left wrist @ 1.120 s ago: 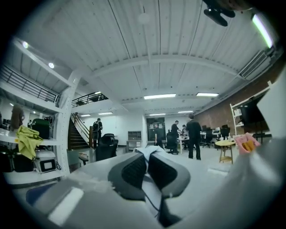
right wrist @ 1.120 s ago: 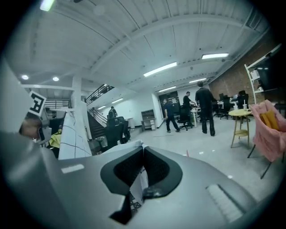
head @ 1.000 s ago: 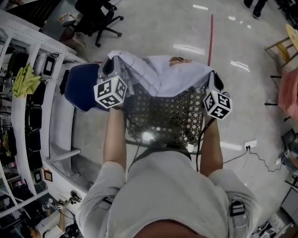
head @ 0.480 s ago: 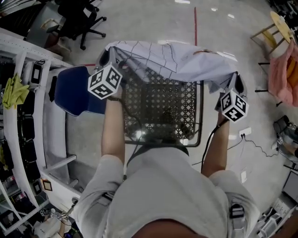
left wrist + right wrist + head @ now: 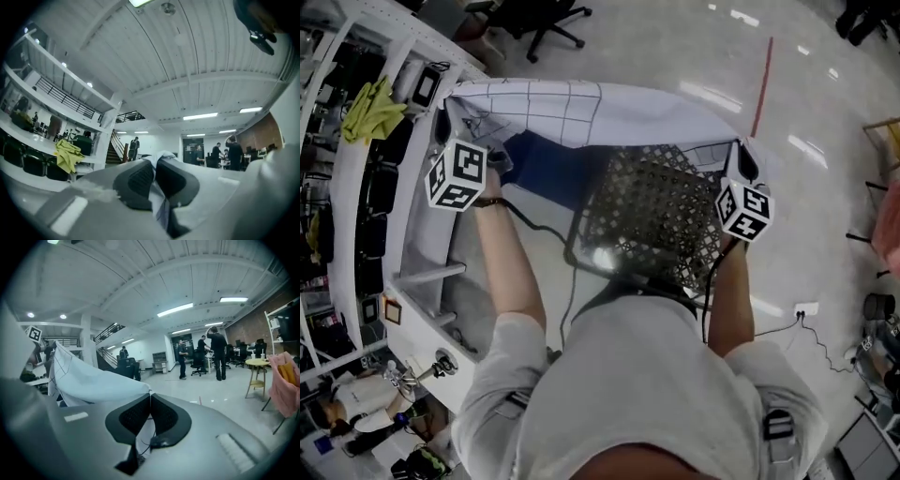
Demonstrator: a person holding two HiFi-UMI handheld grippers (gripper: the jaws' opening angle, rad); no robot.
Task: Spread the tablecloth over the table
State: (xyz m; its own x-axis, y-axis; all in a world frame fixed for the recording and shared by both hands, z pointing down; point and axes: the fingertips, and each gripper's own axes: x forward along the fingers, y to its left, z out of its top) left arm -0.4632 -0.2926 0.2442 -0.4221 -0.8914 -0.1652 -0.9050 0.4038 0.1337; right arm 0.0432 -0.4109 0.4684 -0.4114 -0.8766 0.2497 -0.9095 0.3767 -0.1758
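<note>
Both grippers are pinching the tablecloth and holding it stretched in the air between them. The left gripper has its jaws pressed together on a fold of the pale fabric, which bunches up out of the pads and trails down between them toward the camera. The right gripper is likewise closed on a corner of the cloth, and from its tips the sheet billows away to its left, with thin dark grid lines showing on the far part. In the head view the cloth runs as a long band from one gripper to the other, its outer edge bowed away from the person. The black mesh table stands just on the person's side of the right gripper and well to the right of the left gripper, its top uncovered; whether the cloth's near edge touches the table's far rim cannot be told. A blue seat-like thing lies under the cloth between the left gripper and the table. White shelving runs beside the left gripper on its outer side, with a yellow rag on it. Beyond the right gripper a red floor line runs away from it
</note>
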